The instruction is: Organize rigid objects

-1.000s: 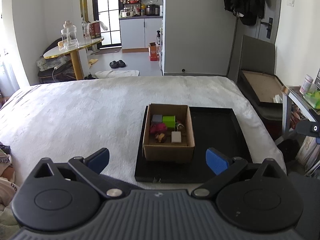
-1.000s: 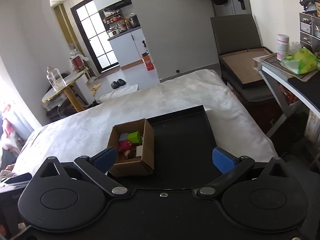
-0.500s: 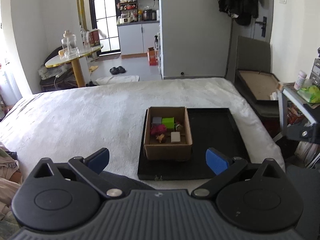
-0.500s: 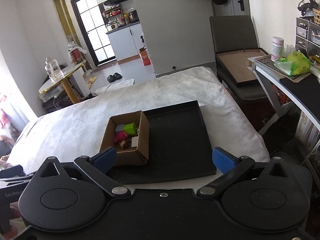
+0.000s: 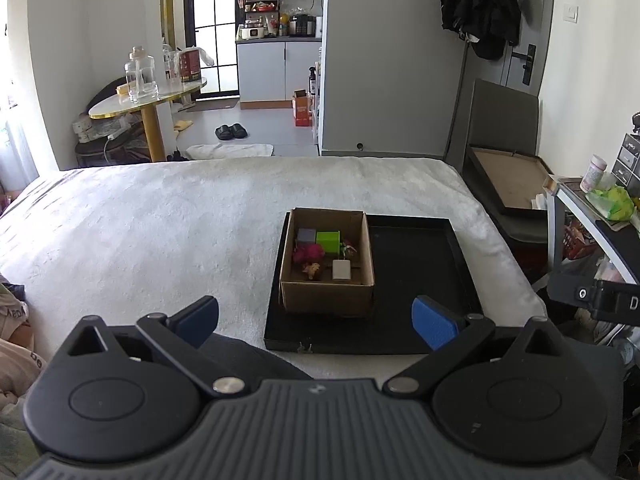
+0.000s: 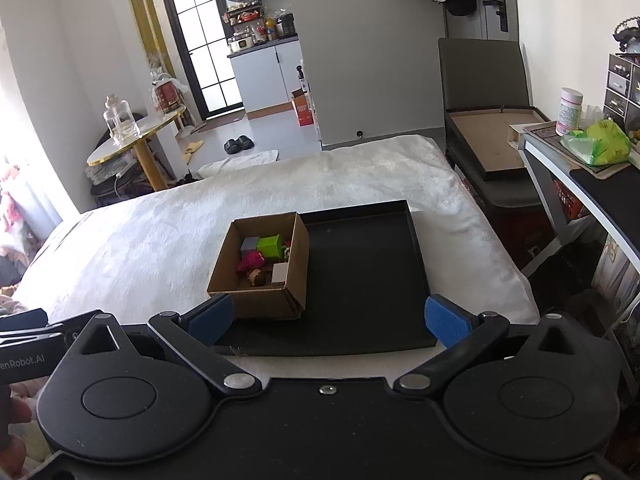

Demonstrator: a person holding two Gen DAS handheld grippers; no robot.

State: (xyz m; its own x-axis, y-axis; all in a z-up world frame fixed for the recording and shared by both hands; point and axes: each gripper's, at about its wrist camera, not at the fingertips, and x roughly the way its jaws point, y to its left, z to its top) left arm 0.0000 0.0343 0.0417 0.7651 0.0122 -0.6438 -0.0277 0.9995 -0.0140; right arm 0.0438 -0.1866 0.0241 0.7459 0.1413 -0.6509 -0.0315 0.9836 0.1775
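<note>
Cardboard box [image 5: 327,265] sits on left part of black tray [image 5: 416,280], tray near right edge of white bed [image 5: 160,232]. Box holds green block [image 5: 328,241], grey cube [image 5: 306,236], pink toy [image 5: 308,254], beige block [image 5: 341,270]: likely gathered there for sorting onto bare tray floor. Your left gripper [image 5: 316,318] and right gripper [image 6: 326,318]: both spread wide, holding nothing, hanging short of tray's near rim.

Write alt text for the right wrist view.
An open cardboard box holding small toys, among them a green block, sits in the left part of a black tray on a white-covered bed. The right gripper hangs open and empty in the foreground.
</note>
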